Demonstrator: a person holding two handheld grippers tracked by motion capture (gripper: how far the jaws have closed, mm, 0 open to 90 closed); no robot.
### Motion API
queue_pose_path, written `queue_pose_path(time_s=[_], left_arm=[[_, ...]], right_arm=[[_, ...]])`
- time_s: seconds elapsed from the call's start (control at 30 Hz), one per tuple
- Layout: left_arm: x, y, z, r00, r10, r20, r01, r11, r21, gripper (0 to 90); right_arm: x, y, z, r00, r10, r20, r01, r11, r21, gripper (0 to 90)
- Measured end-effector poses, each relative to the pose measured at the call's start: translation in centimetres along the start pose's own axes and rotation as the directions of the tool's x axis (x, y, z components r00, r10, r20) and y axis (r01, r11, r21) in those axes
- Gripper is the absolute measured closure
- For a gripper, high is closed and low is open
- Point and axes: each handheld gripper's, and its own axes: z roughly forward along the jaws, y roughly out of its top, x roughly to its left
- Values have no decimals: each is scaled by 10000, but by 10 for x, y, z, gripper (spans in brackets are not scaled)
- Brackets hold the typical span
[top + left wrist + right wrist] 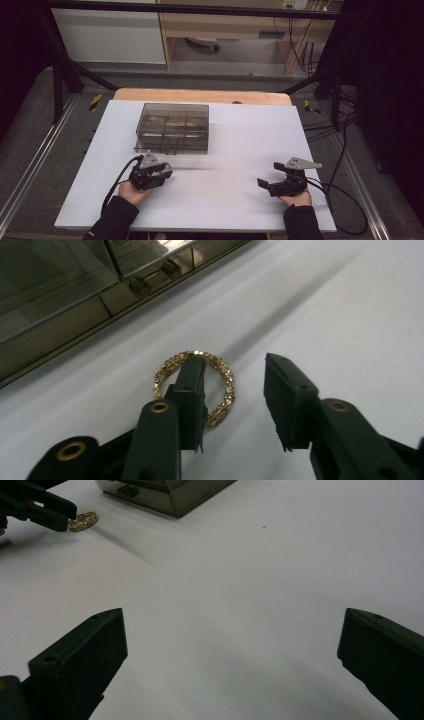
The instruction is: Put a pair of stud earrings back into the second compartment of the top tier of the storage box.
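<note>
Looking down my left gripper (235,390) first, since that's where the action is: the jaws are roughly half open, and one black jaw sits over the gold bracelet (220,375), reaching inside its ring, while the other jaw stands outside the ring over bare table. So one side of the ring lies in the gap, but the pads aren't pressing on it as far as I can see. I'd call it not gripped yet. The bracelet lies flat on the white table (350,315), a sparkly chain-type loop, just in front of the smoky clear organizer box (60,305).

My right gripper (232,655) is spread wide with nothing between the jaws, just plain white tabletop. From its camera I can spot the bracelet (84,521) way off at the top left, with the left gripper's jaw tip right against it.

From the high view, the left gripper (159,172) sits near the front left of the table, the right gripper (267,184) well apart from it at the front right. Farther back sits the organizer box (172,127), with divided compartments inside, toward the far left of the table (240,135).
</note>
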Motion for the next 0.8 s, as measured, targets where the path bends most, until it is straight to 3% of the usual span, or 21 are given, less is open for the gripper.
queue_pose_path(time_s=[0.8], left_arm=[[4,-2,6,9997,-219,-111,222,9995,225,755]], right_arm=[[0,0,0,10000,1,-8,-1,10000,-9,4]])
